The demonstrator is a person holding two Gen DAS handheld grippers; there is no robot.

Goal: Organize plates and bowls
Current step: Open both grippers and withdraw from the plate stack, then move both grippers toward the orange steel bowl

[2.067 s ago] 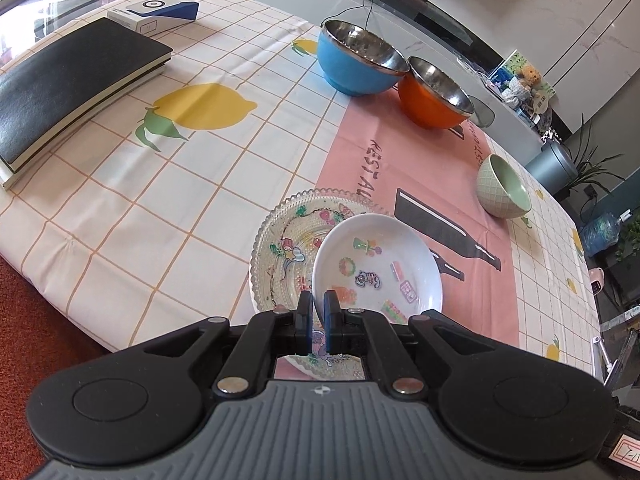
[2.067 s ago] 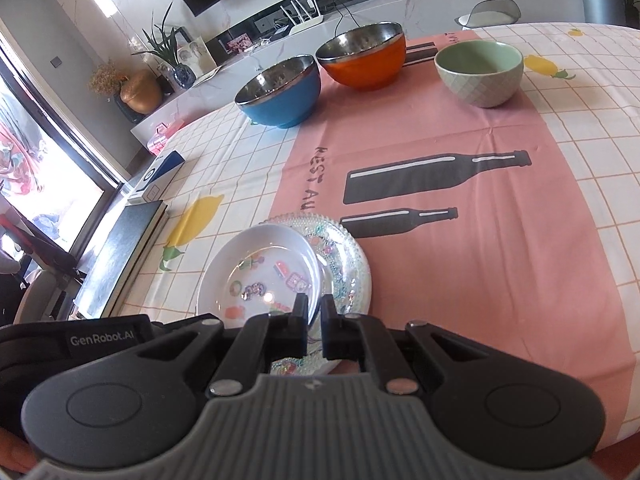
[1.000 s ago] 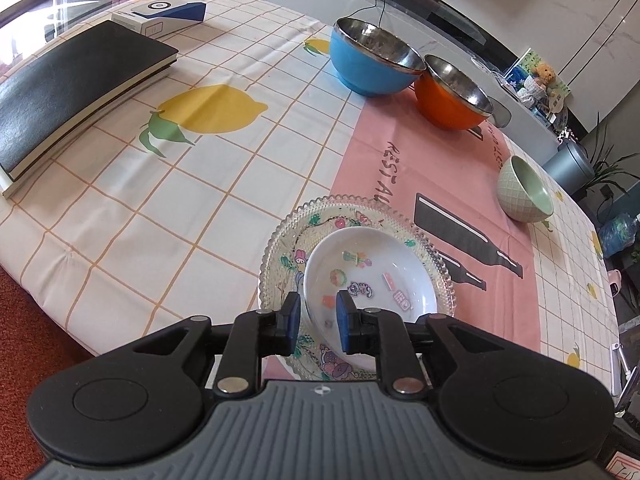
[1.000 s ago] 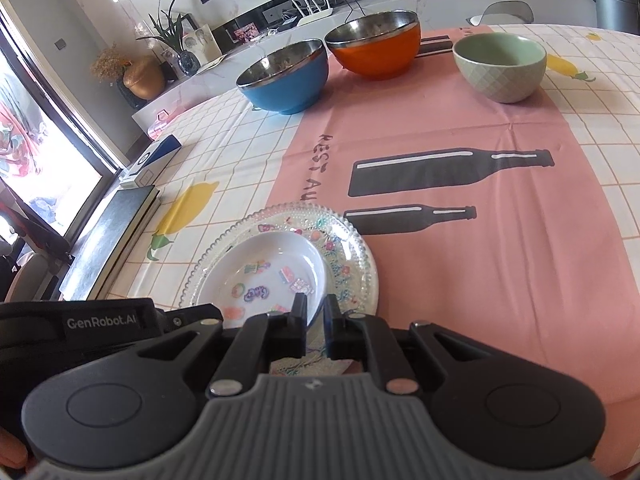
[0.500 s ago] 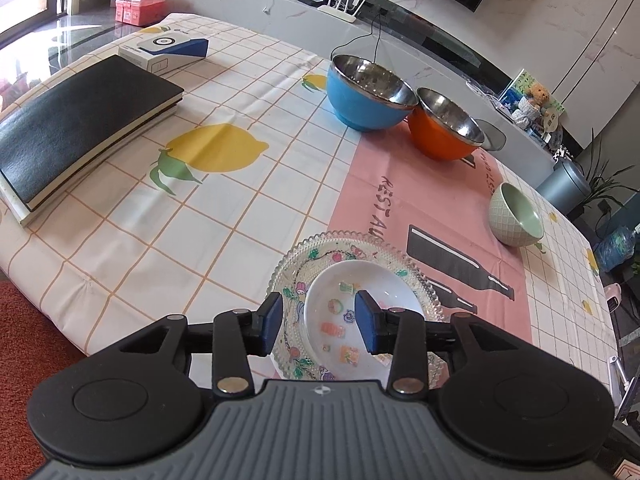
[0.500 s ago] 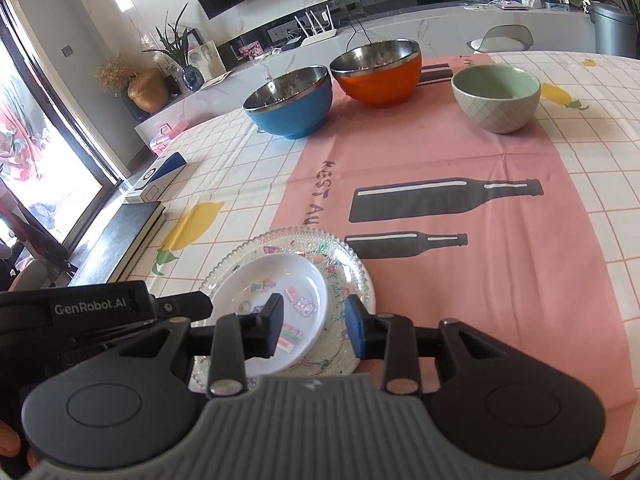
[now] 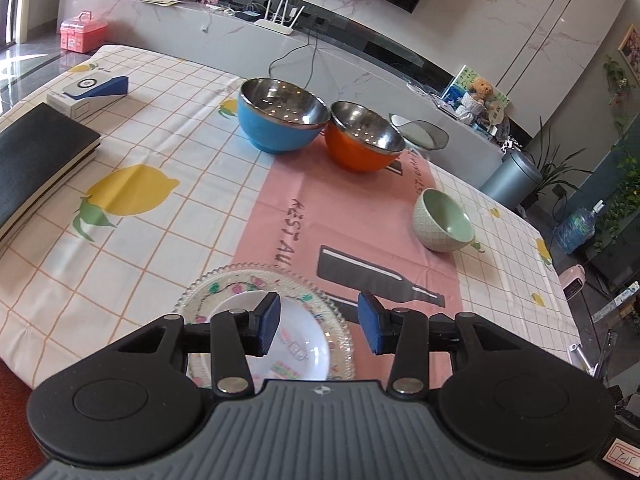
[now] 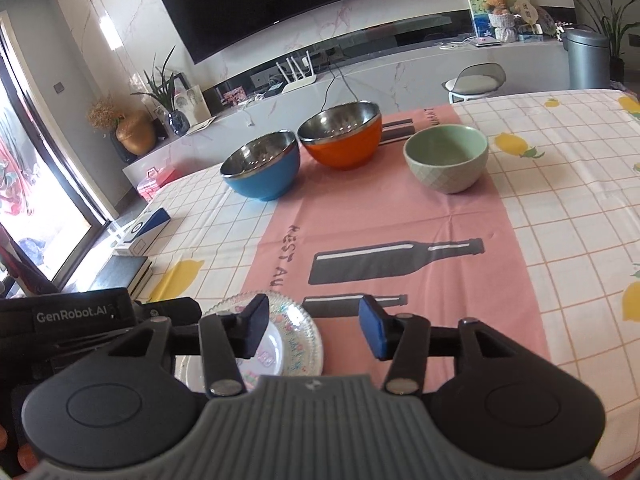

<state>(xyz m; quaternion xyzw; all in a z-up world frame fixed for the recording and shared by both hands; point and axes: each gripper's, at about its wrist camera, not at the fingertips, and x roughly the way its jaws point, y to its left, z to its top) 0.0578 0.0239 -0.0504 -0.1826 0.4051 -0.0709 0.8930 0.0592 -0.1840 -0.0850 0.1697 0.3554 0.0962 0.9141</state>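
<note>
Left wrist view: the left gripper (image 7: pixel 318 324) stands released, its jaws having just been opening, with nothing pressed between them. Below it the white plate (image 7: pixel 298 340) sits nested inside the glass plate (image 7: pixel 224 284) near the front edge of the tabletop (image 7: pixel 132 264). Both plates look stiff, smooth and breakable; the thin rims are probably the only place to pinch, and the beaded glass edge may slip. The blue bowl (image 7: pixel 280 120) and orange bowl (image 7: pixel 360 140) touch each other further back; their steel insides suggest light, slick walls best taken at the rim. The green bowl (image 7: pixel 442 220) stands apart on the right and looks heavier, likely ceramic. Open cloth lies between stack and bowls.

Right wrist view: the right gripper (image 8: pixel 314 326) is likewise released, jaws just opened, holding nothing. The plates lie low on the left, close to the front edge. A wide bare stretch leads to the green bowl (image 8: pixel 446 158), giving a free approach.
</note>
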